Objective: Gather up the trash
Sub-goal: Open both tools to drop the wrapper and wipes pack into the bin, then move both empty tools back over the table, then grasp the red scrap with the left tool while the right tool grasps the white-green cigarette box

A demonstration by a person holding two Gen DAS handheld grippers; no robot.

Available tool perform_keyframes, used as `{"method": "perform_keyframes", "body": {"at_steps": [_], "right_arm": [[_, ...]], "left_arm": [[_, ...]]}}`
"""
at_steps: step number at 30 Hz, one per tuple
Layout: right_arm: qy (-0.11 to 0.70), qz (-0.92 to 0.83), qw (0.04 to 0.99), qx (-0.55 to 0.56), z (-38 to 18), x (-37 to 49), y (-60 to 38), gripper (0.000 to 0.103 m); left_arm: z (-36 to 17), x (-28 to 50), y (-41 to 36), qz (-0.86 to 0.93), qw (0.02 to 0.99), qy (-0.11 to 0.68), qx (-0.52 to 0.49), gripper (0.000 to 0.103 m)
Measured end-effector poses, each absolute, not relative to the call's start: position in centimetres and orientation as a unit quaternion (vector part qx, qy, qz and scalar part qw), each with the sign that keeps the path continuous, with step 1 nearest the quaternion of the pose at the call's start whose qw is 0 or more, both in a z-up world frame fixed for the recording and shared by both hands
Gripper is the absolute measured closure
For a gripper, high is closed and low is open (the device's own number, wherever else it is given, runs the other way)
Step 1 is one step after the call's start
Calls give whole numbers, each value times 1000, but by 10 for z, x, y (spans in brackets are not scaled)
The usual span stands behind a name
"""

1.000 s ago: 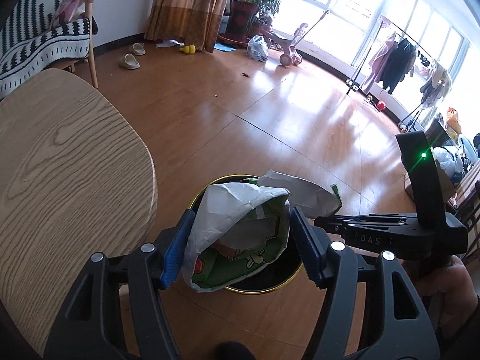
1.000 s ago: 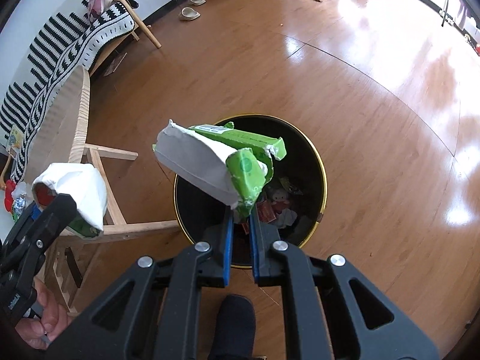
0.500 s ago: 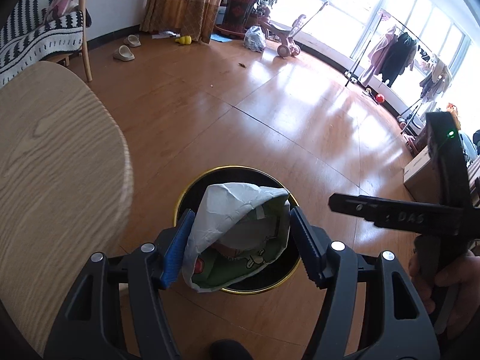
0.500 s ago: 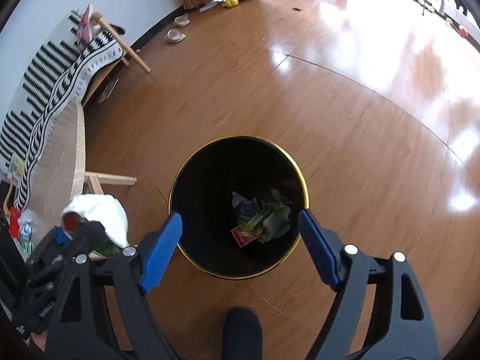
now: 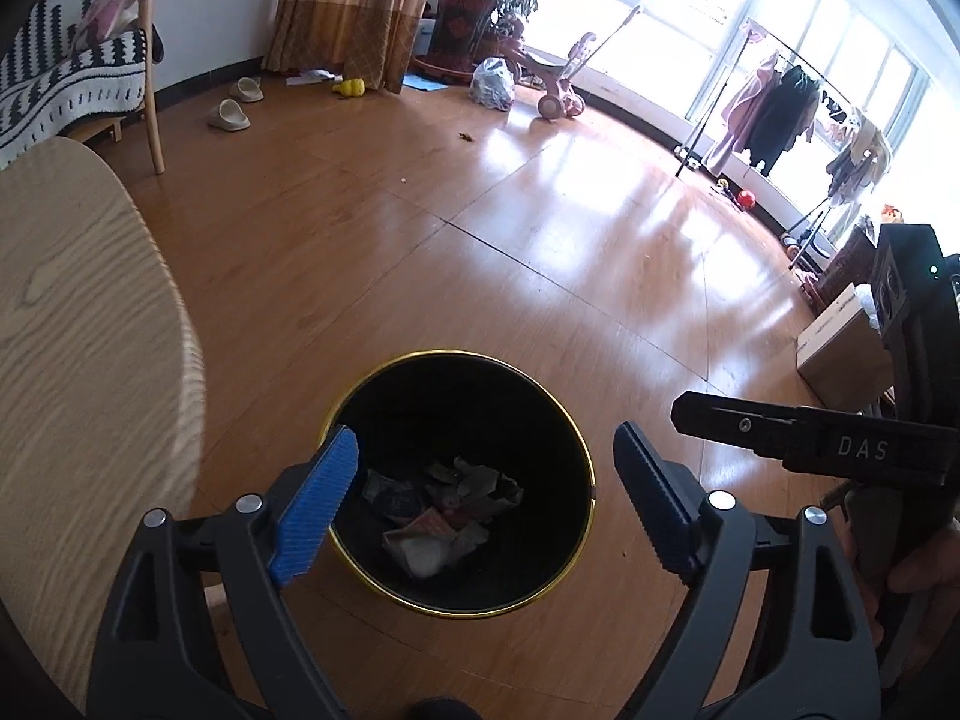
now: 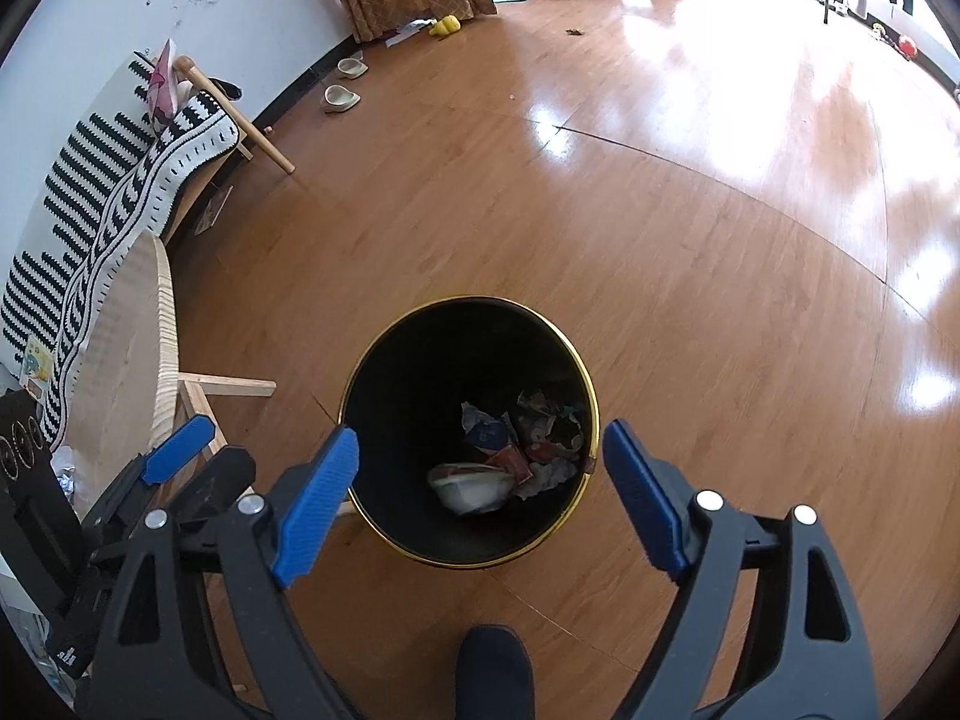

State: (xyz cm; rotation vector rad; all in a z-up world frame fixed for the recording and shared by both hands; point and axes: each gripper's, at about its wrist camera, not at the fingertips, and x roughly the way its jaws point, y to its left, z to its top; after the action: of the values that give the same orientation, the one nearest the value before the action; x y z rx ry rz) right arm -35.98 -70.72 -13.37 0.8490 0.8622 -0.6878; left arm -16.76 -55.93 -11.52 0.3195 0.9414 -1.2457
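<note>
A black bin with a gold rim (image 5: 457, 354) (image 6: 468, 299) stands on the wooden floor below both grippers. Crumpled wrappers (image 5: 456, 498) (image 6: 528, 438) lie at its bottom, together with a white crumpled bag (image 5: 420, 555) (image 6: 474, 489). My left gripper (image 5: 483, 438) hangs over the bin's near side with its jaws opening and nothing between them. My right gripper (image 6: 480, 435) also hangs over the bin; its jaws are opening and nothing is between its blue pads (image 6: 318, 498).
A round wooden table (image 5: 78, 360) (image 6: 120, 372) stands close to the bin's left. A chair with a striped blanket (image 6: 138, 180), slippers (image 5: 228, 115), a cardboard box (image 5: 840, 348) and a clothes rack (image 5: 774, 102) lie farther off. A person's shoe (image 6: 495, 672) is just before the bin.
The right gripper opened and its green-and-white packet fell into the bin. Then the left gripper opened and its white-and-green bag dropped in too.
</note>
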Motion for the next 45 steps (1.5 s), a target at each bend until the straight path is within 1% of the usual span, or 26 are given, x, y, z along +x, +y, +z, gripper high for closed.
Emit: {"method": "perform_keyframes", "body": {"at_steps": [7,12,17,23,28,33,38,45], "right_arm": [[398,-292,794,356,-109,-318,-678,22],[406,-241,824,312,-86,-253,-629,21],[416,-172,850,275,-67,-176,-560,21],[430,-76,872,222,-44,-82,-450,21],[447,-9,876,182,-39,-27,-368,21],[464,37,871,154,-44,16,-296,21],[481,54,865,135,-57,42,-249,21],[500,50,854,135,-74,81,-213,21]], "left_arm": [[-84,-145,-513,-538,721,419,121,11],[-50,-103,-442,-494,763,402,110,10],[-24,-46,-352,-423,810,396,88,10],[-6,13,-216,-313,863,394,54,10],[-3,37,-100,-240,885,397,35,10],[-17,39,-14,-218,883,415,34,10],[-40,28,8,-241,867,430,75,10],[-68,8,-6,-292,841,441,115,10]]}}
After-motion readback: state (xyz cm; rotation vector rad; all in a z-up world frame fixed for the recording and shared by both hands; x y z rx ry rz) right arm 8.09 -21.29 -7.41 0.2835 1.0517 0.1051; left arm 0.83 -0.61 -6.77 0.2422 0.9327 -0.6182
